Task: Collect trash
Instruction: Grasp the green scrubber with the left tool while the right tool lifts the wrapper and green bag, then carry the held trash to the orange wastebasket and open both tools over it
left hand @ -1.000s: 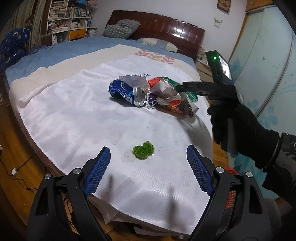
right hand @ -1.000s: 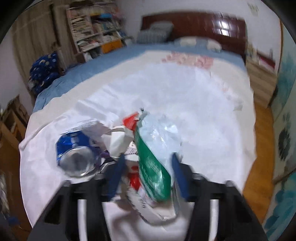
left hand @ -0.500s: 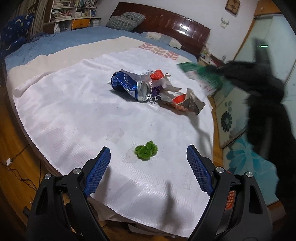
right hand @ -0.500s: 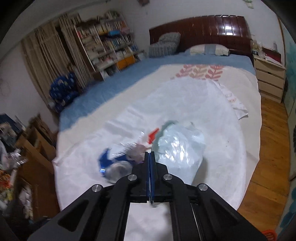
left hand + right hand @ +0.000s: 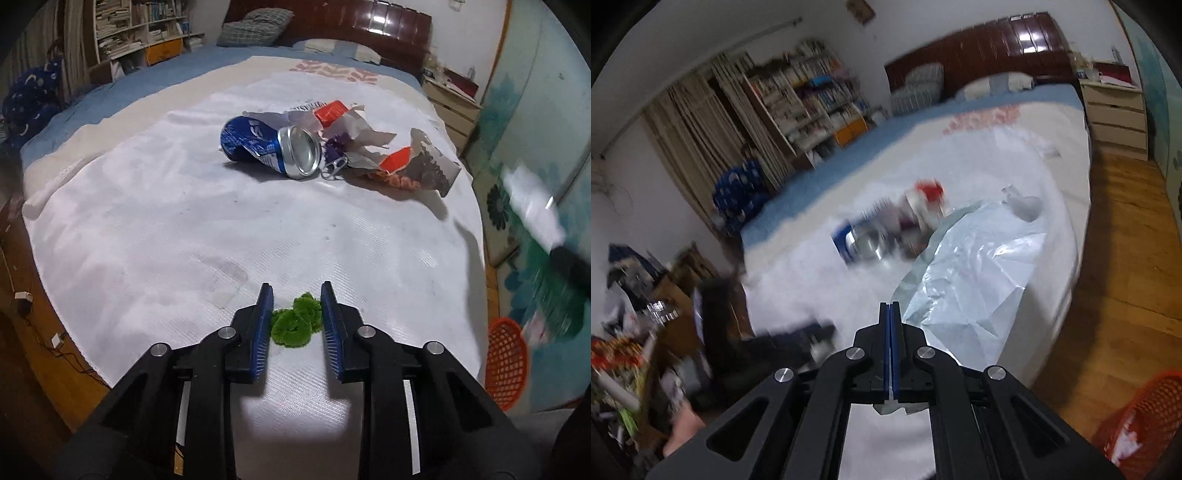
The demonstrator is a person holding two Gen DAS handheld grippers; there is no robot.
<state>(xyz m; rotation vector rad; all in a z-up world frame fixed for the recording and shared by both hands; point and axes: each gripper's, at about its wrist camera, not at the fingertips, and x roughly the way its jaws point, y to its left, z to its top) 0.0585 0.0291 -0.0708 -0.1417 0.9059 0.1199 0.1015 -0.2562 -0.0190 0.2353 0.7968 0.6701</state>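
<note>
Straddling a green scrunchie [image 5: 295,325] at the white cloth's [image 5: 166,229] near edge: left gripper [image 5: 297,325], jaws parted. Crushed blue can [image 5: 269,147], cloth centre. Right gripper [image 5: 890,347], clenched on silvery wrapper [image 5: 975,280], beside the cloth, above an orange basket [image 5: 1141,421].

Crushed blue can [image 5: 258,146]: white letters "SI" visible; wrapper print illegible.

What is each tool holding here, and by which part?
Right tool pinches the silvery wrapper at its near edge. Left tool straddles the green scrap, not yet closed.
</note>
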